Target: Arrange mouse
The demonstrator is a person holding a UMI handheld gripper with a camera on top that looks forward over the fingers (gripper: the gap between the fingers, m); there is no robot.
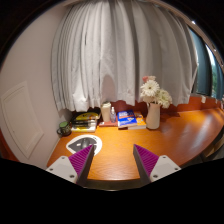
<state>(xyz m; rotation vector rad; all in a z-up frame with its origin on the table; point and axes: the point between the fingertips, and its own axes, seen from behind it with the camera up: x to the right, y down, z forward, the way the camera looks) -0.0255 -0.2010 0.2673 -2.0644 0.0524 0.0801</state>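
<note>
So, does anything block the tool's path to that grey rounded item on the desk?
Nothing visible does. The grey rounded item lies on bare desk just ahead of the open, empty tool; books and flower vase stand beyond.

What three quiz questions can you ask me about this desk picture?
1. True or false: the tongs are clamped on the vase of flowers.
2. What hangs behind the desk? A) white curtains B) a blackboard C) a clock
3. Fill in: the blue book lies just beside the ____ of flowers.

Key
1. False. The tongs are open with nothing between them; the vase stands farther back on the desk.
2. A. White curtains hang behind the desk.
3. Vase.
</note>
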